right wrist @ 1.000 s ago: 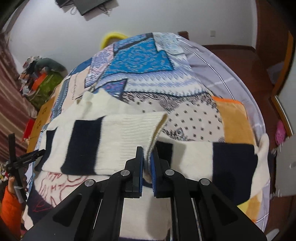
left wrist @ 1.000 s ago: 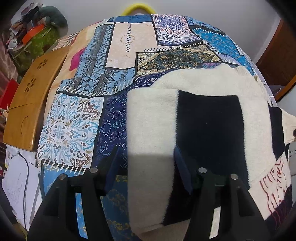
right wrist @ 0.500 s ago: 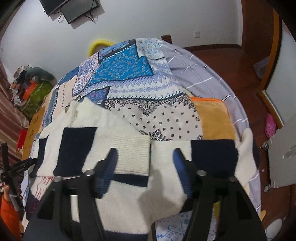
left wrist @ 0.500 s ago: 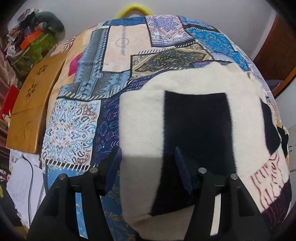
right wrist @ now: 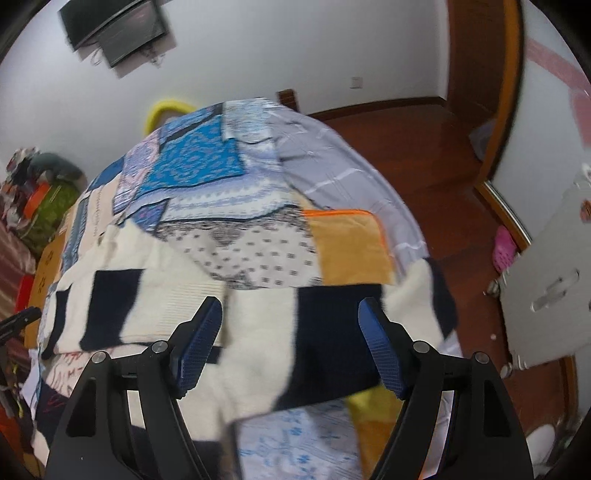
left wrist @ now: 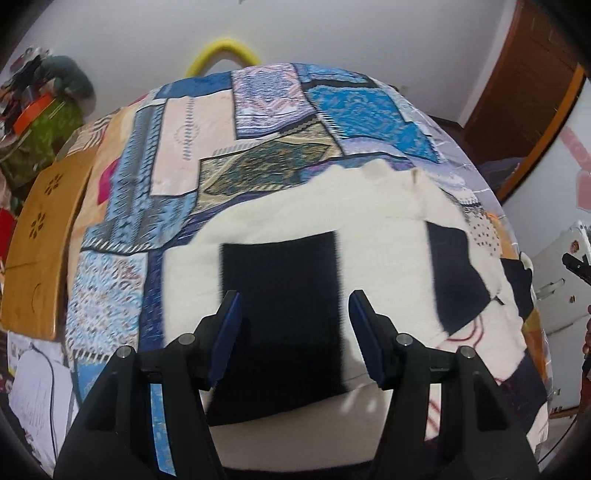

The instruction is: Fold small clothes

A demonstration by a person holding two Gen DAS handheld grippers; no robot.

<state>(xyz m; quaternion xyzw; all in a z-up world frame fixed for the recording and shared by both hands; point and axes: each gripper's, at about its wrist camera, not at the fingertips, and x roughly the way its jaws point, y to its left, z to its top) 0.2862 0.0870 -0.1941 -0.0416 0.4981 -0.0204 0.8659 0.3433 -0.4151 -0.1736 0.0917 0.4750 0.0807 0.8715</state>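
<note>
A cream-and-navy knitted sweater point(left wrist: 369, 221) is spread on a patchwork bedspread point(left wrist: 184, 155); the left gripper point(left wrist: 293, 314) is held apart, empty, while the right gripper point(right wrist: 291, 325), just opening, is also empty.

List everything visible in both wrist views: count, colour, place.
sweater: 1, cream with navy blocks, lying on the bed, sleeves folded in
patchwork bedspread: 1, blue, beige and orange patches, covering the bed
wooden board: 1, tan, beside the bed
yellow hoop: 1, at the bed's far end
wall screen: 1, black, high on the wall
white drawer unit: 1, on the wooden floor
clutter pile: green, orange, far corner
left tongs: open, above the sweater
right tongs: just opened, nothing between them
</note>
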